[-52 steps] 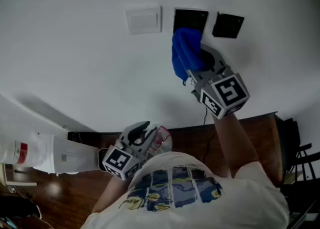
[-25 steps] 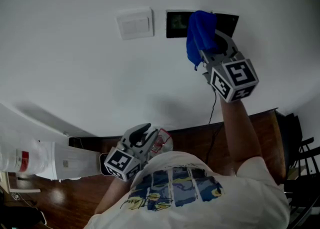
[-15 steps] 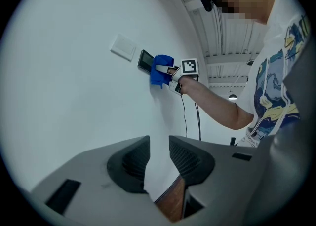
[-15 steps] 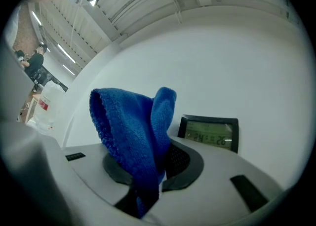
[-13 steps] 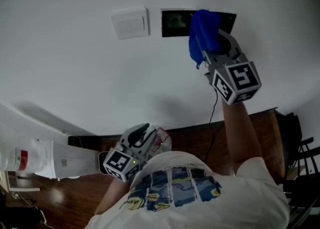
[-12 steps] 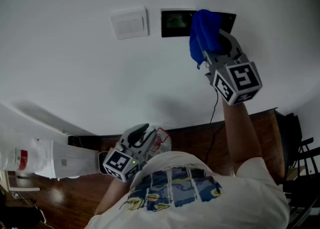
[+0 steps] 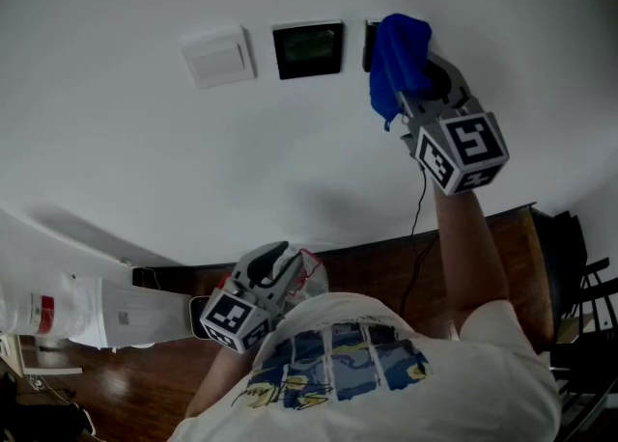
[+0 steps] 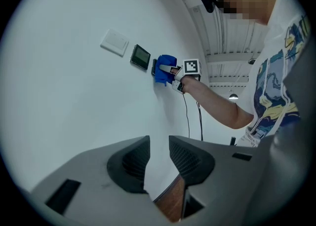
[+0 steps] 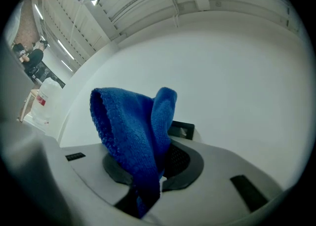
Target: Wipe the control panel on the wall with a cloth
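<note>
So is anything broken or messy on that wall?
No, nothing stands out. The white switch plate and the dark panel sit flat on the wall with no damage showing. The right gripper holds the blue cloth against a second dark panel, and nothing is spilled.

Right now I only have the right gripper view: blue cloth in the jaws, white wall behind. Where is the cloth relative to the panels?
Observer: From the head view, the blue cloth in the right gripper covers most of the rightmost dark plate. The screen panel to its left is uncovered.
Operator: Anything else mounted there?
Observer: A white switch plate, left of the screen panel.
Operator: And the other hand?
Observer: The left gripper hangs low by the person's chest, off the wall, jaws slightly apart with nothing between them.
</note>
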`<state>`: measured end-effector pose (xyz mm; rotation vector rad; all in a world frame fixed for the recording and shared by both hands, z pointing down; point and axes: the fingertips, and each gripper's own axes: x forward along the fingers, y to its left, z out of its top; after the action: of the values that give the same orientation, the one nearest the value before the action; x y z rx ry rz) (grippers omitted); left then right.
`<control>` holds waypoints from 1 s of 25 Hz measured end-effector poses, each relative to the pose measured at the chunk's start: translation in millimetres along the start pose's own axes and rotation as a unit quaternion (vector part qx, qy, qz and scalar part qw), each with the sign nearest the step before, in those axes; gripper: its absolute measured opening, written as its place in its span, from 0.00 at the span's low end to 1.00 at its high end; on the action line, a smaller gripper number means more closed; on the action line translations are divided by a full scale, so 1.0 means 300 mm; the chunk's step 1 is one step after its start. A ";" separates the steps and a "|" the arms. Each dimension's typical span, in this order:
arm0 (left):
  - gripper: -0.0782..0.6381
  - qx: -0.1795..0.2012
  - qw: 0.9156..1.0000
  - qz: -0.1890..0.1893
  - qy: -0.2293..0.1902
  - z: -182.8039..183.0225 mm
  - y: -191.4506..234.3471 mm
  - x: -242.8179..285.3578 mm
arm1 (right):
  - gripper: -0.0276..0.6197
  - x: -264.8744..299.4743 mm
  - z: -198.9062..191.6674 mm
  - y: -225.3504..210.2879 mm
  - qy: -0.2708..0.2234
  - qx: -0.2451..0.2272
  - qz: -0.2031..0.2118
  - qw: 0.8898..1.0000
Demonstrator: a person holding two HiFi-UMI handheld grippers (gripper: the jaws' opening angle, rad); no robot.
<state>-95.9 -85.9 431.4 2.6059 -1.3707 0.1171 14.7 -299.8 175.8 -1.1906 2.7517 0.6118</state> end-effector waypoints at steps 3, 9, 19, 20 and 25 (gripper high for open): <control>0.24 -0.002 1.000 -0.002 0.002 0.014 -0.030 0.030 | 0.19 -0.032 -0.018 -0.072 0.006 -0.001 -0.010 1.000; 0.24 0.003 1.000 -0.003 0.008 0.028 -0.070 0.086 | 0.19 -0.084 -0.053 -0.179 0.018 -0.002 -0.023 1.000; 0.24 0.003 1.000 0.015 0.015 0.033 -0.111 0.096 | 0.19 -0.092 -0.101 -0.234 0.028 0.005 -0.020 0.999; 0.24 0.004 1.000 0.019 0.016 0.031 -0.111 0.090 | 0.19 -0.094 -0.102 -0.235 0.028 0.008 -0.019 0.999; 0.24 -0.010 0.999 0.034 0.020 0.016 -0.101 0.060 | 0.19 -0.157 -0.059 -0.173 0.006 0.025 -0.006 1.000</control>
<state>-61.0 -84.7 425.6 2.5280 -1.4395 0.1636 85.9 -306.6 185.9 -1.2052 2.7505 0.5339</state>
